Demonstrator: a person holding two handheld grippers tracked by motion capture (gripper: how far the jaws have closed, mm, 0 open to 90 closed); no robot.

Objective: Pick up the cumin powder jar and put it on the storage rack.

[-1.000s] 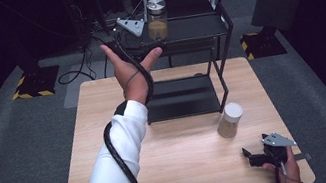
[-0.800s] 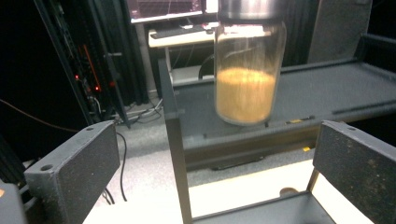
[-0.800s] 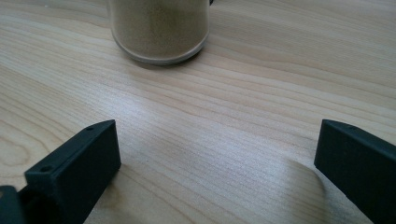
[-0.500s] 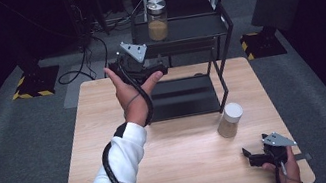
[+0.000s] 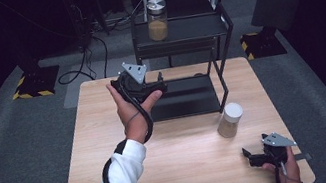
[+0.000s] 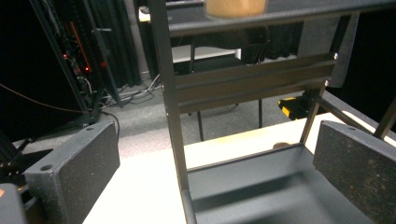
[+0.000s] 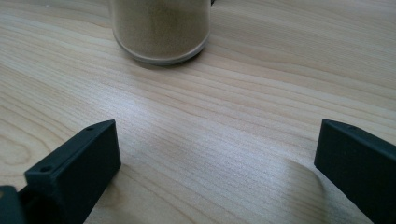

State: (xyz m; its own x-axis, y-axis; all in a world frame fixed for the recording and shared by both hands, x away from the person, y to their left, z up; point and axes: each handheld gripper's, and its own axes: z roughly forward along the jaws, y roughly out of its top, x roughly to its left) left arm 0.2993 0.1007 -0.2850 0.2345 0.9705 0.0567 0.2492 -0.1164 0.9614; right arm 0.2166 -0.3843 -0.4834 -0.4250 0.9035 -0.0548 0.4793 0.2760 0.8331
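left gripper jaws wide, facing rack | right gripper jaws wide, jar ahead

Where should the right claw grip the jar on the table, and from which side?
Grip the jar around its round wall below the white lid, coming level from the near side, where the open right claw already faces it. It stands upright, with bare table between them, so probably nothing blocks the way.

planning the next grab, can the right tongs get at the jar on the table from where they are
Probably yes. The right tongs stand open and empty, low over the table, aimed at the jar. Bare wood lies between them, with nothing in the way.
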